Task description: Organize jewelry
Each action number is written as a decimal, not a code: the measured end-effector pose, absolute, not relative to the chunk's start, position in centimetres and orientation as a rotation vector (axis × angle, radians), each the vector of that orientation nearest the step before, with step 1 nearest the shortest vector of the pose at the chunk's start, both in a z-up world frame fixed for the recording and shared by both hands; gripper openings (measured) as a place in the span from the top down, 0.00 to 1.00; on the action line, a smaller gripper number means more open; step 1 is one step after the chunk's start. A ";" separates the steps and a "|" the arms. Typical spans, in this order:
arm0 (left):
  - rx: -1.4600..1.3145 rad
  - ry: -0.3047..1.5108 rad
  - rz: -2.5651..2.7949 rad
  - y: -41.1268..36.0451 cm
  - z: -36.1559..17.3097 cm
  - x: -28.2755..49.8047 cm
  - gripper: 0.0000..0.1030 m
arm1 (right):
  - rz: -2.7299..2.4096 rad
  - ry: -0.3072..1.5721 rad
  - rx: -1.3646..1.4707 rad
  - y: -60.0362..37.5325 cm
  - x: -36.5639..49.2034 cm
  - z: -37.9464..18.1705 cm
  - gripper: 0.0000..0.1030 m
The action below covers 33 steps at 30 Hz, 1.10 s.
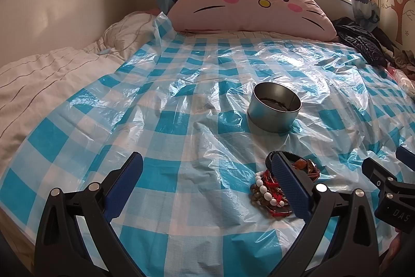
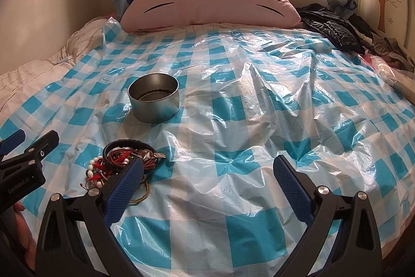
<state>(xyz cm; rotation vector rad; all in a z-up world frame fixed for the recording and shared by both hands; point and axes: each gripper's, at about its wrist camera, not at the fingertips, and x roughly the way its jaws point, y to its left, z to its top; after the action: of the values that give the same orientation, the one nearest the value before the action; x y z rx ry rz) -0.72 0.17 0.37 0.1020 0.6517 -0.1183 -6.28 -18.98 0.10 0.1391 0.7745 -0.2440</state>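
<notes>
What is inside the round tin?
The tin is open and mostly bare metal inside; a thin dark ring or strand lies along the bottom edge. Its near wall hides the front of the floor. The jewelry pile lies outside it.

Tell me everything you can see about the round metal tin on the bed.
The tin is a low, round, lidless can of dull grey metal with a rolled rim. It stands upright on the blue-and-white checked plastic sheet, slightly sunk into it. Inside, something dark lies on the bottom; what it is cannot be told. The jewelry pile lies nearer the cameras, apart from it. Neither the left gripper nor the right gripper touches it.
</notes>
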 end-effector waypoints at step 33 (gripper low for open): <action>0.058 0.691 -0.135 1.2 0.3 -0.1 0.07 | -0.226 0.763 0.207 -19.8 -5.4 -0.3 0.07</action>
<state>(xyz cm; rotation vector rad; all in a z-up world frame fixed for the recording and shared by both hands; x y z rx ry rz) -0.08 1.17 0.28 0.0576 0.6910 -0.1350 -5.38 -19.76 -0.31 0.2066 0.7634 -0.2258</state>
